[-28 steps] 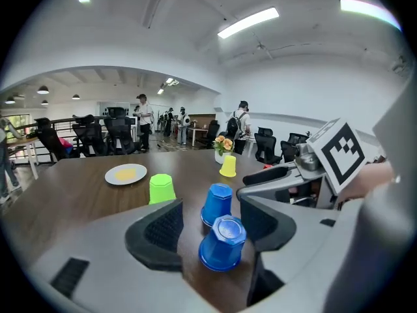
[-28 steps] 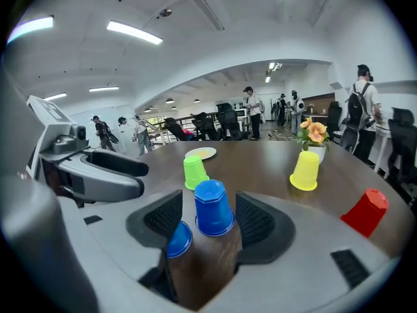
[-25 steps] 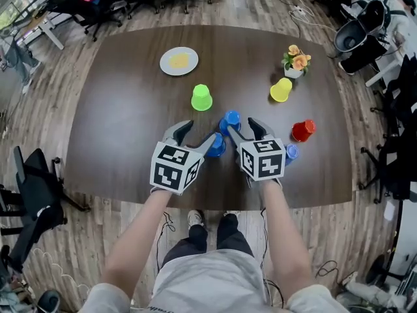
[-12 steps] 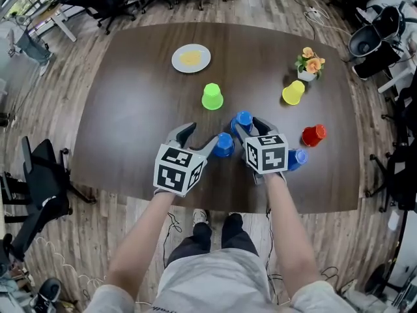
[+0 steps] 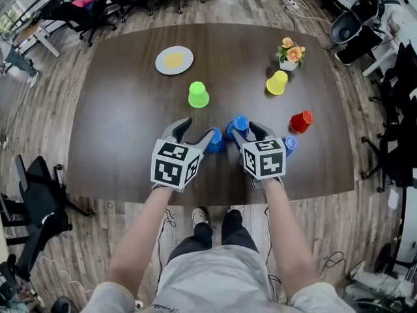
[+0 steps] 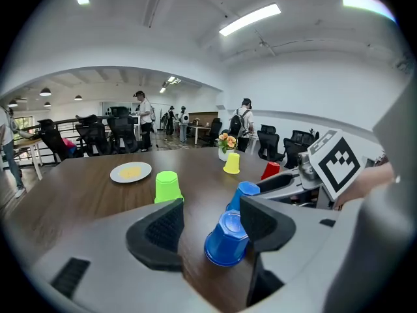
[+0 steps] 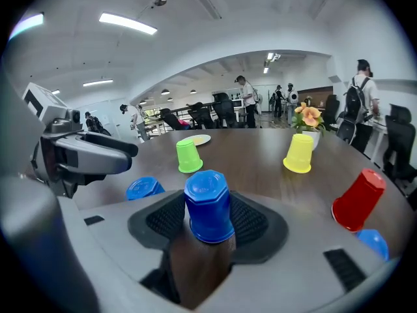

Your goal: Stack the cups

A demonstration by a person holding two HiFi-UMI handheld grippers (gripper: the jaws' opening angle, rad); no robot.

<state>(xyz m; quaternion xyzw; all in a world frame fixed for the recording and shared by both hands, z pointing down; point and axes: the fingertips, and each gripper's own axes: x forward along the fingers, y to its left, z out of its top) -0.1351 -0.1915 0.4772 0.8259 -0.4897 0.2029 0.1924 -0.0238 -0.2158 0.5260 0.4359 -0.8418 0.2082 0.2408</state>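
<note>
Right gripper (image 7: 207,222) jaws, just closing, clamp one of three blue cups (image 7: 207,201); left gripper (image 6: 208,225) gapes around another; green cup (image 5: 198,94), yellow cup (image 5: 277,83), red cup (image 5: 301,120): one each.

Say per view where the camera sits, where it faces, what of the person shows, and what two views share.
Head view: on the person's head, facing steeply down at the table; forearms, legs, left gripper and right gripper show.
Left gripper view: rides that gripper, facing along its open jaws, a blue cup between them; right gripper shows.
Right gripper view: rides that gripper, facing along jaws that have just closed on the second blue cup; left gripper shows.
Shared: both gripper views show the green cup and plate.
</note>
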